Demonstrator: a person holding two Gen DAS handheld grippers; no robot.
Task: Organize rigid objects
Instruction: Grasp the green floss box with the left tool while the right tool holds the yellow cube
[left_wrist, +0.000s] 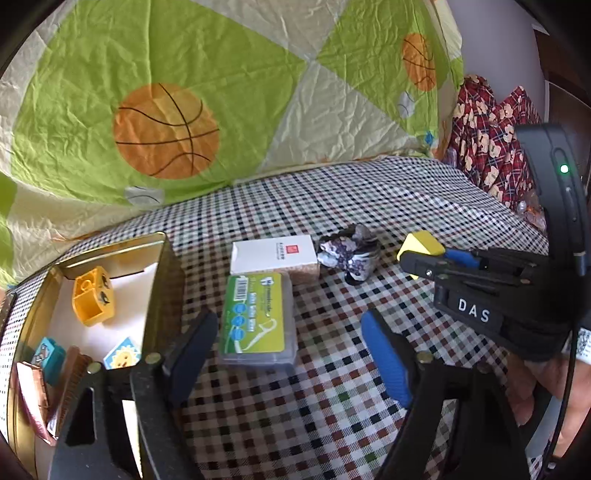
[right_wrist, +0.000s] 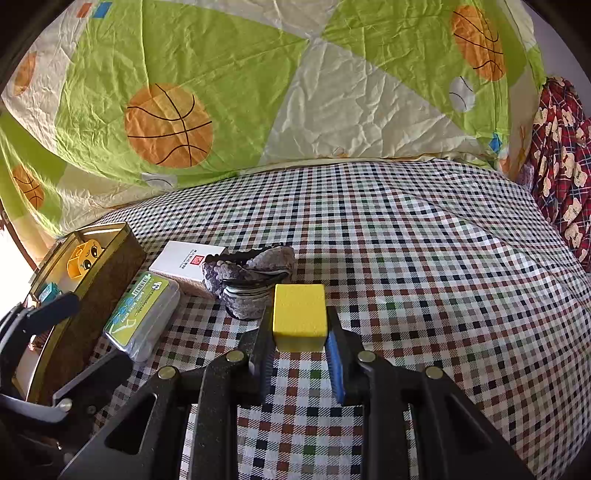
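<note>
Hiding part of yellow block (right_wrist: 300, 314), clamped right tongs (right_wrist: 300, 345), perhaps its lower sides

Black right gripper (right_wrist: 299, 354) has blue pads, brass screws, "DAS" lettering.

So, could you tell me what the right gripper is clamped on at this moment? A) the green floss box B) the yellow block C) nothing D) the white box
B: in the right wrist view the right gripper has its pads pressed against both sides of the yellow block; the floss box lies on the cloth.
</note>
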